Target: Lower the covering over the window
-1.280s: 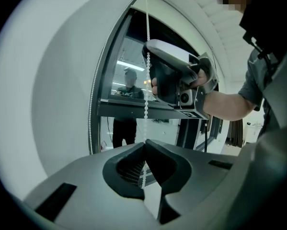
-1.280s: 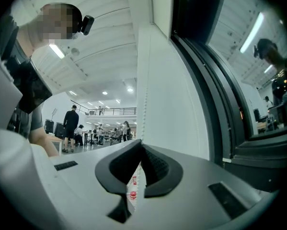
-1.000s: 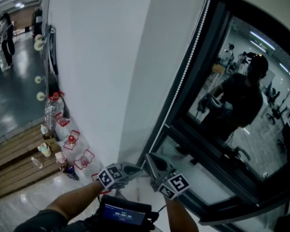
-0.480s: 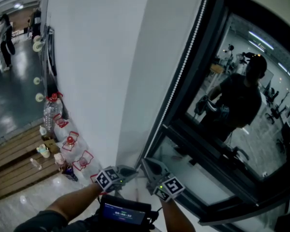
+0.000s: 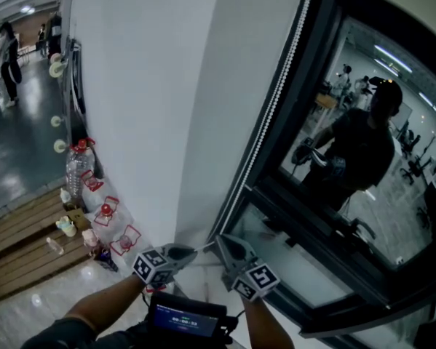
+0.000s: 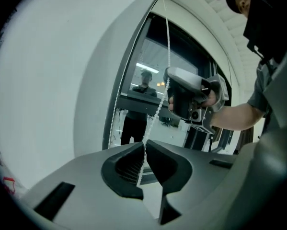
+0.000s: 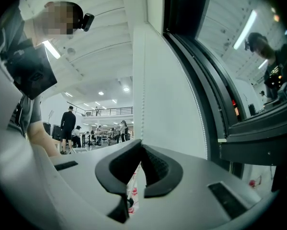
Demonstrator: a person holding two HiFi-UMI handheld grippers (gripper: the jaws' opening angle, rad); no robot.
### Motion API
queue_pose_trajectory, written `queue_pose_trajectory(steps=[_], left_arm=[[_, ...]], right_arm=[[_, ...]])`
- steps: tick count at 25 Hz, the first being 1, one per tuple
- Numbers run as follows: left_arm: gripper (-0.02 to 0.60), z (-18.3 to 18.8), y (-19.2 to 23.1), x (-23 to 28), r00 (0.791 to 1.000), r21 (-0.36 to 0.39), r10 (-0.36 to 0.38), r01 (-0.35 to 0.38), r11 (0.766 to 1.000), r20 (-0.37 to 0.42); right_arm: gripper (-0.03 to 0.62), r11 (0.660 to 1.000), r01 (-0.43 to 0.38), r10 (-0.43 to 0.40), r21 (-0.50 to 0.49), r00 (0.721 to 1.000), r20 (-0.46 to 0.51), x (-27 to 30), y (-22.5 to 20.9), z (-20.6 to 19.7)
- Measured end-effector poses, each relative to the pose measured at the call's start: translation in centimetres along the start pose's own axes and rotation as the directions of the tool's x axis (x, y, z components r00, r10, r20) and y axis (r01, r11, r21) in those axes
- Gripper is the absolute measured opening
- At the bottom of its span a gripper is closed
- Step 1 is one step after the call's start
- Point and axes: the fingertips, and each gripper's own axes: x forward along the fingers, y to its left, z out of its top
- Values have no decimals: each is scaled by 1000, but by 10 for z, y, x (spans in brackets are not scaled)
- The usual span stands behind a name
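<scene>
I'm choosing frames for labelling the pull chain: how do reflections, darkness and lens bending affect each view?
Head view: the window glass is dark and mirrors the person; the bead chain stands out bright. Left gripper view: the lens bends the wall edge into a curve, corners black. Right gripper view: same black corners; the chain is faint against the pale wall.

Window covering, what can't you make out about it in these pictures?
Covering: in no view; the bead chain runs off the head view's top edge.
Left gripper: jaws have just been opening around the chain; left gripper view leaves contact unclear.
Outside the window glass: reflections hide it, head view.
</scene>
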Motion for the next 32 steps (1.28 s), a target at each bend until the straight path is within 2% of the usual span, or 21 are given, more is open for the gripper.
queue_pose_trajectory(steps=[3, 6, 8, 12, 15, 18, 21, 23, 26, 27, 28, 32], left_arm=[[25, -3, -4, -15, 999, 12, -41, 41, 999, -21], [79, 15, -10, -38, 996, 1, -89, 89, 996, -1], [103, 44, -12, -56, 994, 22, -101, 100, 995, 48], [107, 123, -27, -79, 983, 187, -88, 58, 981, 160], [107, 187, -39, -78, 966, 173, -65, 22, 985, 249], [107, 237, -48, -64, 952, 171, -49, -4, 985, 303], [107, 270, -64, -54, 943, 215, -100, 31, 976, 318], [107, 285, -76, -50, 936, 224, -146, 75, 972, 320], [106, 296, -81, -42, 939, 245, -153, 77, 966, 307], [95, 297, -82, -39, 941, 248, -154, 79, 966, 301], [21, 297, -82, -37, 941, 248, -160, 86, 965, 297], [2, 295, -86, -36, 930, 247, -188, 111, 963, 314]], right_arm=[[-8, 1000, 10, -10, 17, 1000, -3, -1, -2, -1], [-8, 1000, 11, -10, 21, 1000, -15, -3, 0, 1], [-8, 1000, 11, -11, 13, 1000, -14, -3, 0, 2], [-8, 1000, -1, 1, -28, 1000, -8, -4, 3, 1], [-8, 1000, -10, 10, -21, 1000, -13, 0, 10, 1], [-8, 999, -13, 12, -36, 1000, -8, 1, 19, 4], [-8, 999, -20, 19, -47, 1000, -8, 1, 26, 5], [-8, 999, -18, 18, -47, 1000, -11, 1, 28, 6], [-8, 999, -14, 14, -49, 1000, -5, -2, 29, 8], [-8, 999, -13, 13, -48, 1000, -4, -3, 29, 7], [-8, 999, -11, 11, -45, 1000, -4, -3, 29, 7], [-8, 999, 1, 0, -33, 1000, 6, -5, 26, 8]])
